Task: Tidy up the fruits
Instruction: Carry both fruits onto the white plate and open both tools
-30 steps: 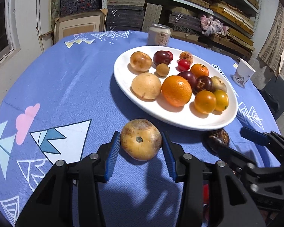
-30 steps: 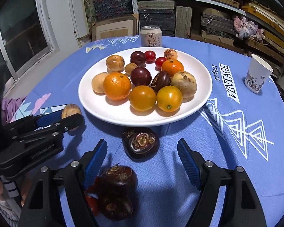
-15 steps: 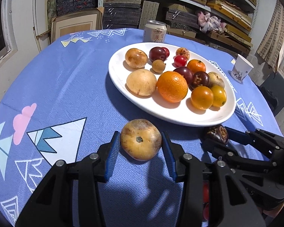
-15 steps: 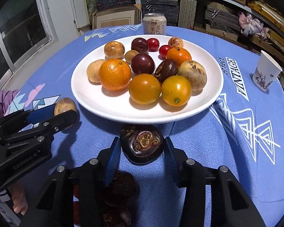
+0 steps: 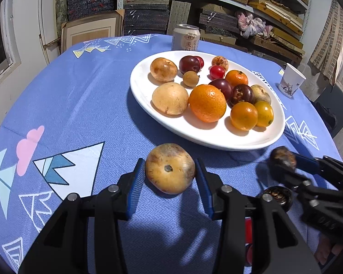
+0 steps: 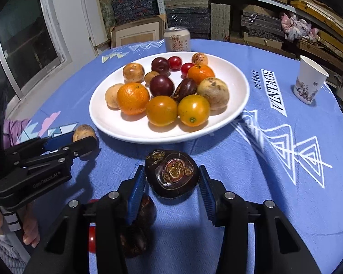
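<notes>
Left wrist view showed most fruit already on the white plate point(image 5: 148, 96), left gripper point(image 5: 170, 178) jaws closed on a brown fruit point(image 5: 170, 168), right gripper point(image 6: 172, 181) jaws gripping a dark fruit point(image 6: 172, 173), both near the plate, more dark fruit point(image 6: 137, 228) left on the blue surface point(image 5: 80, 105).

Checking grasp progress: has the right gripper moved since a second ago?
Yes. The right gripper advanced toward the white plate and closed on the dark fruit.
</notes>
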The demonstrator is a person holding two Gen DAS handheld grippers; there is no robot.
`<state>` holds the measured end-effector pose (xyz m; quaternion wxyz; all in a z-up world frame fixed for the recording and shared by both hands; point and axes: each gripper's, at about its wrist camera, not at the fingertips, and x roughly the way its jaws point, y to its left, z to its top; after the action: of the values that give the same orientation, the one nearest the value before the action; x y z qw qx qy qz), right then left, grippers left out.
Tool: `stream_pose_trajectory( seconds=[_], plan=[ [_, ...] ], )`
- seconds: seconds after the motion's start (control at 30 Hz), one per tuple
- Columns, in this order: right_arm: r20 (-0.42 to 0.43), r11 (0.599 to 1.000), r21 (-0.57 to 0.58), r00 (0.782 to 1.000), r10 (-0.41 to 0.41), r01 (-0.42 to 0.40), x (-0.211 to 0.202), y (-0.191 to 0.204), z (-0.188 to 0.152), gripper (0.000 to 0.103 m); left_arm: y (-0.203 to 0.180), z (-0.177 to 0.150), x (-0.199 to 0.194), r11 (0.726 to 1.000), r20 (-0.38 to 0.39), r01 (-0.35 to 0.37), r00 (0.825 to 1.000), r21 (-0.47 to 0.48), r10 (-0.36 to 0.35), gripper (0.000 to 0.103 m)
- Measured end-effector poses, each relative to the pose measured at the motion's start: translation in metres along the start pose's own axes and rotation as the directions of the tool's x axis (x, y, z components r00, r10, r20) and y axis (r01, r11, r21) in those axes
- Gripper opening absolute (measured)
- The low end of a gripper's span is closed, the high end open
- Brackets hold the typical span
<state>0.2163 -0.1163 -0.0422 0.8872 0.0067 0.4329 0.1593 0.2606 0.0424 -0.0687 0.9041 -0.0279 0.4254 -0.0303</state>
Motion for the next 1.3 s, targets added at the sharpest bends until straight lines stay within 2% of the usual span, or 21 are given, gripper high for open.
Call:
stream_pose_trajectory(
  seconds=[0.13,0.4,0.7,0.87,1.1,1.3],
  plan=[
    [0.059,0.999,0.05,0.998,0.013,-0.016,-0.023,-0.015,0.002,0.047,0.007,0.003,-0.007,1.0,0.02,0.002,1.0,-0.019,-0.002,0.044],
    [0.201,0.991,0.121,0.979,0.025,-0.051,-0.073,-0.04,0.008,0.047,0.026,0.013,-0.031,0.996,0.089,0.026,0.996,-0.083,-0.019,0.044],
    [0.236,0.989,0.141,0.972,0.007,-0.042,-0.079,-0.049,0.031,0.047,-0.025,0.025,-0.037,0.994,0.117,0.09,0.988,0.064,-0.097,0.044],
    [0.244,0.994,0.108,0.97,0.007,-0.034,-0.074,-0.04,0.06,0.047,-0.053,0.031,-0.02,0.981,0.083,0.113,0.988,0.159,-0.127,0.044],
    [0.214,0.994,0.106,0.977,0.016,-0.039,-0.038,-0.041,0.096,0.047,-0.065,0.04,0.014,0.976,0.008,0.127,0.991,0.175,-0.13,0.044],
    [0.155,0.99,0.136,0.988,0.014,-0.036,0.009,-0.053,0.112,0.047,-0.072,0.04,0.024,0.971,0.013,0.1,0.994,0.215,-0.105,0.045]
  ],
)
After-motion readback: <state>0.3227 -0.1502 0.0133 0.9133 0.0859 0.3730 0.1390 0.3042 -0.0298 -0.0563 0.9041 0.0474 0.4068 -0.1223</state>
